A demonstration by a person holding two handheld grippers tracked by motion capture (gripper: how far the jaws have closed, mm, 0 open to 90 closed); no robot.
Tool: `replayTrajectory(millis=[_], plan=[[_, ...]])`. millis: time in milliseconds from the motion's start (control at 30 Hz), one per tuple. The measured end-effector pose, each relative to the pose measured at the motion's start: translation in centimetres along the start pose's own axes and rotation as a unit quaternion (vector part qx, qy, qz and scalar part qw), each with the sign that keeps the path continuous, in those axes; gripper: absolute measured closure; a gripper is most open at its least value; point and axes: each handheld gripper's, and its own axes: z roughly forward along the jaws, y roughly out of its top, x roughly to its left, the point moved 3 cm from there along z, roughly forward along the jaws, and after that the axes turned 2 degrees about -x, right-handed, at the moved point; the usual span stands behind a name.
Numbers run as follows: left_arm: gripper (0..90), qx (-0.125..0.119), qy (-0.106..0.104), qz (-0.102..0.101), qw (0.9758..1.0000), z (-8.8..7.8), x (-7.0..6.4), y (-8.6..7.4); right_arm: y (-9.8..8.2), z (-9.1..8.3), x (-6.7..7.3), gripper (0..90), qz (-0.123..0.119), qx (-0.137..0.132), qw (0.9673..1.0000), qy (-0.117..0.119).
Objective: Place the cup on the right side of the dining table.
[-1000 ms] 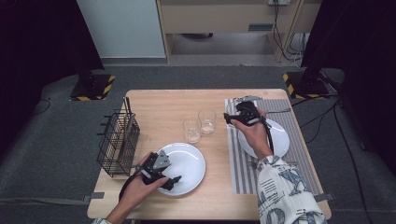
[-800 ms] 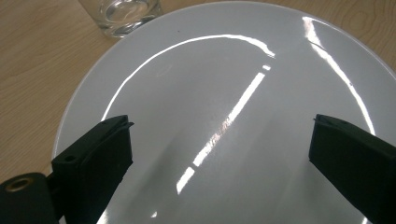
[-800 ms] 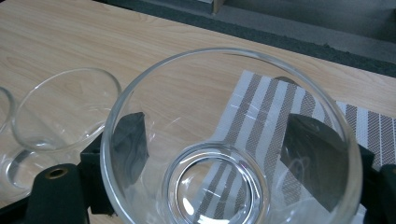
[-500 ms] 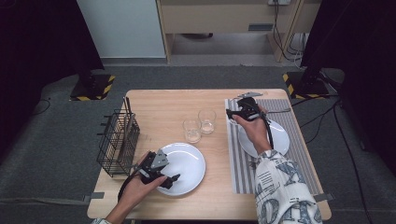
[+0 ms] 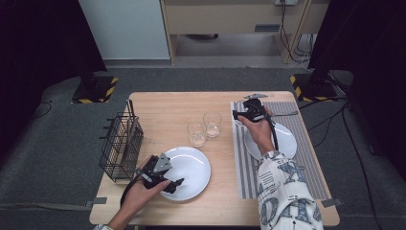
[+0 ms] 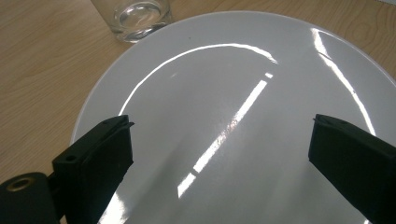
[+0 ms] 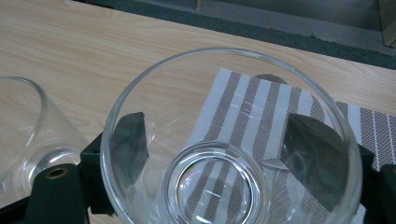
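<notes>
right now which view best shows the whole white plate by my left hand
High view: the white plate shows whole, with the left hand-held gripper over its near edge. The left gripper view crops its rim, with glare.

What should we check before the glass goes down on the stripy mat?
1. Glass sits between the right gripper's jaws, one on each side: ok.
2. Mat lies under the glass, its stripes showing through the base: ok.
3. Glass base already touching the mat: cannot tell.
4. Second glass stands apart, out of the way: ok.
5. Left gripper is open over the plate, holding nothing: ok.
</notes>
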Motion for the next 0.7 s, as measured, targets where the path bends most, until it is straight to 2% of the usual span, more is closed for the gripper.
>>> replayTrajectory(millis=[700], plan=[[5.6,0.004,0.003,-0.014,0.9999,0.2,0.1,-0.2,-1.0,1.5,0.1,20.0,-0.003,0.011,0.9999,0.000]])
